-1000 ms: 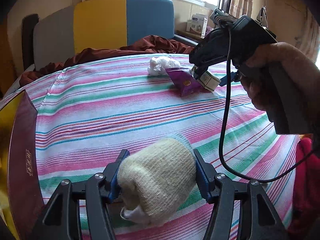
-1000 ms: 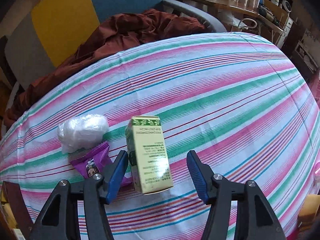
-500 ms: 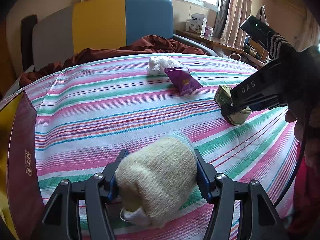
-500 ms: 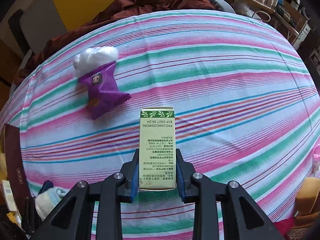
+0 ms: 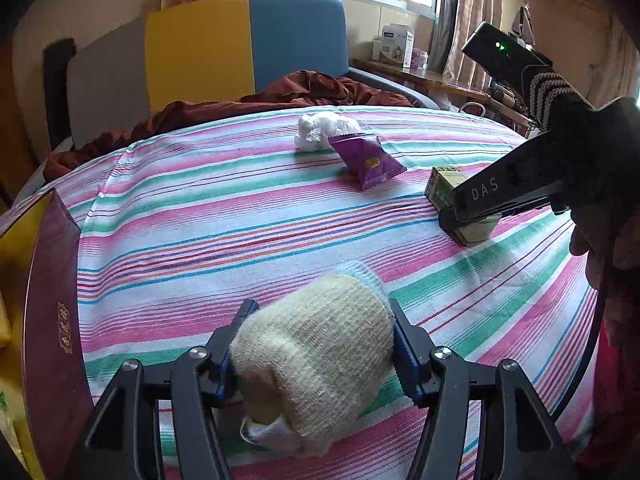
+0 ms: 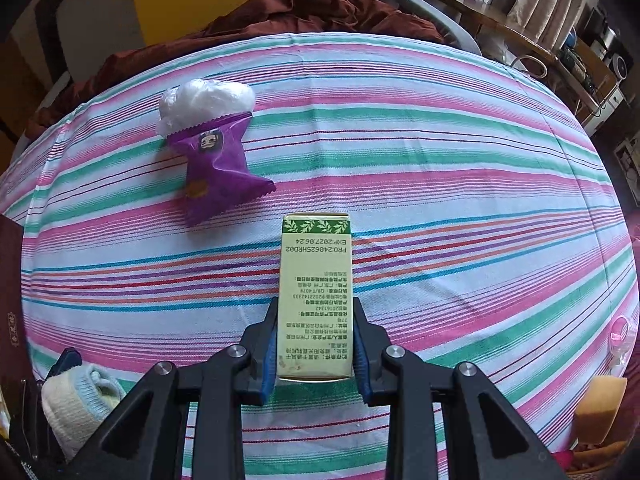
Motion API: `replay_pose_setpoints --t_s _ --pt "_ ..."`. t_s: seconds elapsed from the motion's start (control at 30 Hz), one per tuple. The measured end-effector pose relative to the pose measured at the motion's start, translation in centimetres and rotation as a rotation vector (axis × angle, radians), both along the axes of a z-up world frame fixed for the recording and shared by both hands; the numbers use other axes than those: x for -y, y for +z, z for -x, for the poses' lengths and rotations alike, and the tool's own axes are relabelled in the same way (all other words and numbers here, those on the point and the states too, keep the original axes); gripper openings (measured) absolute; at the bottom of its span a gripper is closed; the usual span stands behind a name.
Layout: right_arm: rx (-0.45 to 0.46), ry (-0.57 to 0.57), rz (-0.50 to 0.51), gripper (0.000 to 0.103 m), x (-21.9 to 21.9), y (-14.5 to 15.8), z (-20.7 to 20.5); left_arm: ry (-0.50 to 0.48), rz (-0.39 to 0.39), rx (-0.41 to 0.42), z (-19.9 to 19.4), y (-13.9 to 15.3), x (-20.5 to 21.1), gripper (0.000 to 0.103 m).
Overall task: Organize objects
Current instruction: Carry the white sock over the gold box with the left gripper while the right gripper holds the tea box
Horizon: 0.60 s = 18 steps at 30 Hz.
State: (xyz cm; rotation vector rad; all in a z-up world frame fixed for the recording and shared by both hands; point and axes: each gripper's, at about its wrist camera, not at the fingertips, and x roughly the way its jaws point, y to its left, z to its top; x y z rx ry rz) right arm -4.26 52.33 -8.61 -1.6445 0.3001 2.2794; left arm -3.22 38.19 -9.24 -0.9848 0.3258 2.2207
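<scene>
My left gripper is shut on a rolled cream sock, low over the striped cloth. My right gripper is shut on a pale green carton that lies flat, pointing away; it also shows in the left wrist view at the right. A purple snack packet lies beyond it to the left, touching a crumpled white plastic bag. Both show in the left wrist view, packet and bag.
A maroon and gold box stands at the table's left edge. A brown blanket lies on the yellow and blue chair behind. A yellow sponge sits at the right edge.
My right gripper closed on the carton, which tipped from standing to lying flat, and drew it away from the packet toward the right. My left gripper kept hold of the sock, nearly still.
</scene>
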Motion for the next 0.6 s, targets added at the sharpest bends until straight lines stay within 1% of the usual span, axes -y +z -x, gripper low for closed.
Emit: replay_pose_setpoints --t_s 0.27,0.43,0.53,0.6 --pt "-0.019 0.012 -0.008 0.029 -0.1 -0.1 0.7 0.008 0.015 -0.015 -0.3 0.1 0.0 0.062" --pt "-0.032 0.040 -0.029 0.029 0.0 -0.2 1.1 0.043 0.015 0.015 -0.6 0.6 0.8 0.060" --pt "-0.033 0.051 -0.041 0.029 0.3 -0.3 1.1 0.039 0.029 0.006 -1.4 1.3 1.4 0.060" --pt "-0.034 0.057 -0.047 0.030 0.3 -0.3 0.9 0.036 0.017 0.015 -1.9 1.9 1.9 0.060"
